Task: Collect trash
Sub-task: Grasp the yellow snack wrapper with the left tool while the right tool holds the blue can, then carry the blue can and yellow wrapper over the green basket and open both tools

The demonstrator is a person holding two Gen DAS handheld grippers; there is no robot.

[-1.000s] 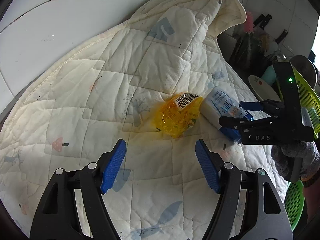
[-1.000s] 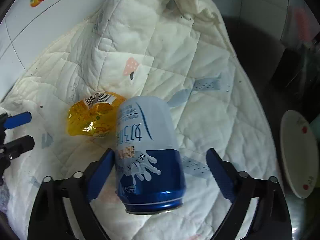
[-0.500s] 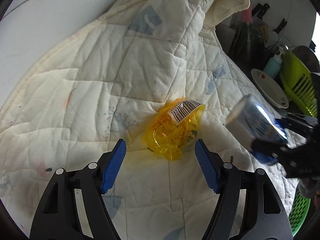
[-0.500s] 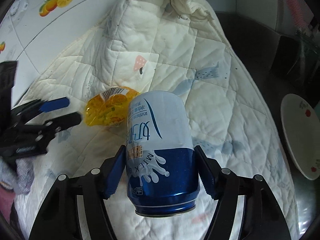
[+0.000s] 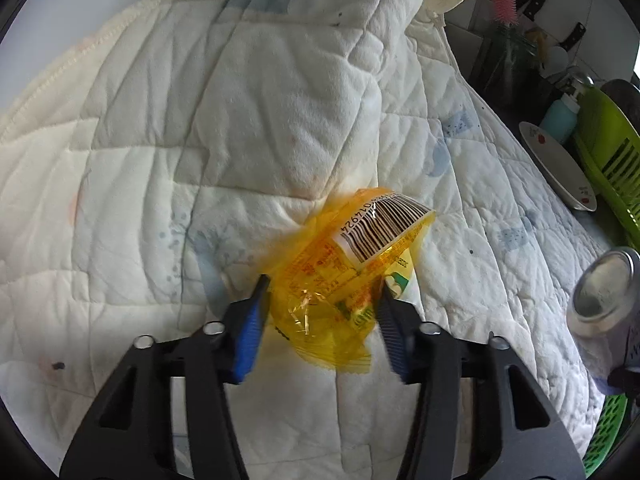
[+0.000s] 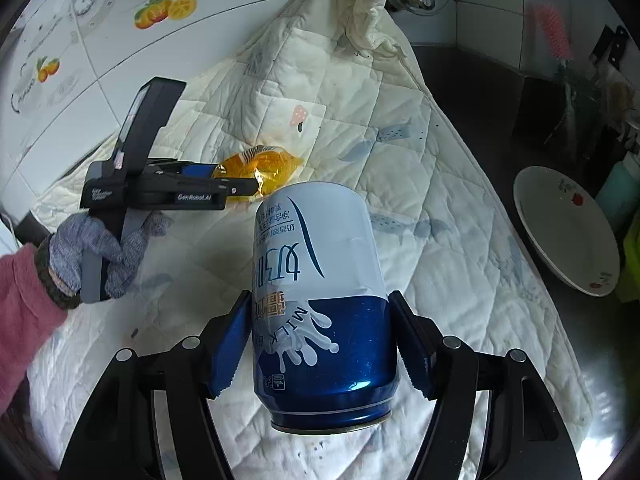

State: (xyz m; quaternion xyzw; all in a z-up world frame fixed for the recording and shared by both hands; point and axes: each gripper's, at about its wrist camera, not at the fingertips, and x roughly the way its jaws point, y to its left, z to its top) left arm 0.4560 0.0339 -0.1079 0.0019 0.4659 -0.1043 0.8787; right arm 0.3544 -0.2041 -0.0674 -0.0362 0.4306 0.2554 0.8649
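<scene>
A crumpled yellow wrapper with a barcode lies on a white quilted cover. My left gripper is closing around it, and its blue pads touch both sides of the wrapper. The right wrist view shows the same: the left gripper sits at the wrapper, held by a gloved hand. My right gripper is shut on a blue and white milk can, lifted off the quilt. The can's metal end shows at the right edge of the left wrist view.
A white plate lies on the dark counter to the right of the quilt. Beyond it stand a teal bottle and a green dish rack. A green basket sits low at the right. Tiled wall runs behind.
The left gripper moved forward and down onto the wrapper and its jaws narrowed around it. The right gripper shut on the can and carried it up and away to the right.
</scene>
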